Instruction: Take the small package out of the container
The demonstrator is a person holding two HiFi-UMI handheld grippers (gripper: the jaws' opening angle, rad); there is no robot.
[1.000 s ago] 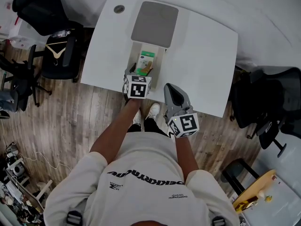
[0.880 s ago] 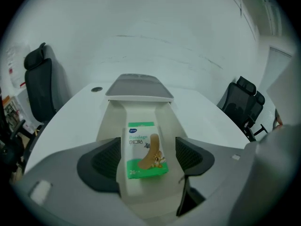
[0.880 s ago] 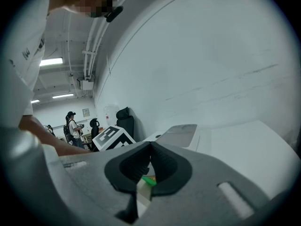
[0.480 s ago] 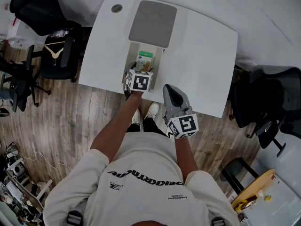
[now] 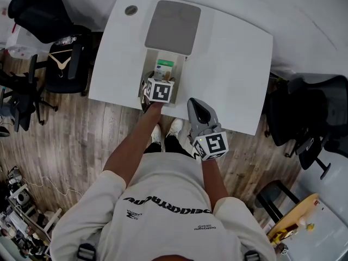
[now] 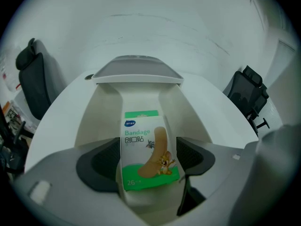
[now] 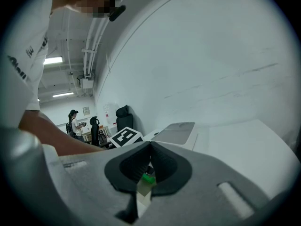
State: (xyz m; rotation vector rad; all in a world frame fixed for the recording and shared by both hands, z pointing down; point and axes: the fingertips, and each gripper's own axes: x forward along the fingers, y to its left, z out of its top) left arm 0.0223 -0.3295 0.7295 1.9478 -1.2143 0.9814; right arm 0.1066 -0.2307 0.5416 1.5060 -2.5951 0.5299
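Note:
A white container [image 5: 182,72] with its grey lid [image 5: 173,26] swung back stands on the white table [image 5: 234,64]. Inside it stands a small green-and-white bandage package [image 5: 165,67] [image 6: 149,149]. My left gripper [image 5: 157,88] [image 6: 149,142] points steeply down into the container. Its jaws have just been opening and stand wide, with the package between the dark pads [image 6: 104,161]; I see no pressing. My right gripper [image 5: 197,105] [image 7: 149,145] hovers shut and holding nothing over the table's near edge, to the right of the container.
A round grommet [image 5: 130,10] sits at the table's far left corner. Black office chairs stand left [image 5: 60,53] and right [image 5: 304,118] of the table. The person's shoes [image 5: 174,129] are under the near edge. A yellow board [image 5: 293,222] lies at lower right.
My left gripper has sunk further into the container, over the package. The right gripper has stayed where it was.

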